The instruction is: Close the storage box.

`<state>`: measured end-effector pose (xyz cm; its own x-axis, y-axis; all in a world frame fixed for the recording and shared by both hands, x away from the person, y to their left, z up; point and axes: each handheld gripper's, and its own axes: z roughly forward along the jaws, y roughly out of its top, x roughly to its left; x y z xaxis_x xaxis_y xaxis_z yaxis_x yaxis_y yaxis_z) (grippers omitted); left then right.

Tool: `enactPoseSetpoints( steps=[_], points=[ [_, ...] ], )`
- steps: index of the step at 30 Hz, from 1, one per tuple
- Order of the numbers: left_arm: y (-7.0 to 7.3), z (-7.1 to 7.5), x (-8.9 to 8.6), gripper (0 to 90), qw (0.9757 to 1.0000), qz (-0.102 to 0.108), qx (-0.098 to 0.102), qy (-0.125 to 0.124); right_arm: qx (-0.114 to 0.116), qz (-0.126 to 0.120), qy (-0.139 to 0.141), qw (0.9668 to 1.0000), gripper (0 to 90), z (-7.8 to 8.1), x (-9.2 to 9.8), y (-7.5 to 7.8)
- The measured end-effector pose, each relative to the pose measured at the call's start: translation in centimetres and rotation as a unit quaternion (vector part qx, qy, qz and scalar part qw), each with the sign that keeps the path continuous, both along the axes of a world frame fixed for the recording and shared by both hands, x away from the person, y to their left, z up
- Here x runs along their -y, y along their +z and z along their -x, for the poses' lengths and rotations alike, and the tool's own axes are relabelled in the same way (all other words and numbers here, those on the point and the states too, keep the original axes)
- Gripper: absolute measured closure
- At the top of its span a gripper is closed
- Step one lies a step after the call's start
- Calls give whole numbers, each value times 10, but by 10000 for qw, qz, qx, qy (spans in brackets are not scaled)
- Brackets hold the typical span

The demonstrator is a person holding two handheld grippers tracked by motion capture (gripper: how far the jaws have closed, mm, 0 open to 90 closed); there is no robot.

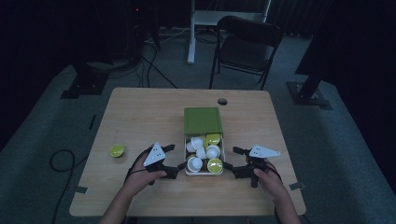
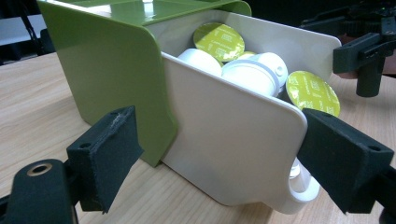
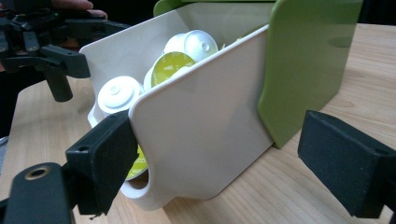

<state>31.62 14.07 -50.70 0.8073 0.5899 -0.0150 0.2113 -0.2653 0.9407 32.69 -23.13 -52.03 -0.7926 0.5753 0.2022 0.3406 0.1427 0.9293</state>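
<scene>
A green box (image 1: 201, 120) stands mid-table with its white drawer (image 1: 204, 173) pulled out toward me. Several white and lime-lidded capsules (image 1: 205, 152) lie in the drawer. My left gripper (image 1: 175, 157) is open at the drawer's left side. In the left gripper view, the left gripper (image 2: 229, 158) has its jaws spread wide across the drawer's side wall (image 2: 233, 140), near it but not gripping it. My right gripper (image 1: 231, 157) is open at the drawer's right side. In the right gripper view, the right gripper (image 3: 224, 163) straddles the white wall (image 3: 201, 135) and the green housing (image 3: 303, 60).
One loose lime capsule (image 1: 116, 150) lies on the table left of my left hand. A cable hole (image 1: 222, 101) sits near the table's far edge. A dark chair (image 1: 247, 44) and stands are on the floor beyond the table.
</scene>
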Motion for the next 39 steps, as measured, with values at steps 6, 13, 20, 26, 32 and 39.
enactPoseSetpoints(
  steps=[6, 13, 20, 26, 32, 39],
  points=[
    [0, -5, 2, 144, 10000, -8, -29, -19, -51, -36, -87, 9999, 115, -4, 2, -1],
    [1, -7, 3, 144, 10000, 1, -42, -6, -56, -43, -120, 9999, 114, -7, 2, -1],
    [0, -13, 1, 145, 9999, 46, -90, 55, -90, 17, -141, 9999, 114, -12, 1, 1],
    [0, -16, 0, 145, 9999, 55, -90, 90, -80, 85, -141, 9998, 114, -16, -1, 3],
    [2, -21, 0, 145, 9999, 64, -57, 110, -123, 46, -182, 9997, 114, -20, -1, 4],
    [3, -25, 0, 145, 9998, 86, -35, 174, -168, -35, -255, 9995, 114, -25, -2, 5]
  ],
)
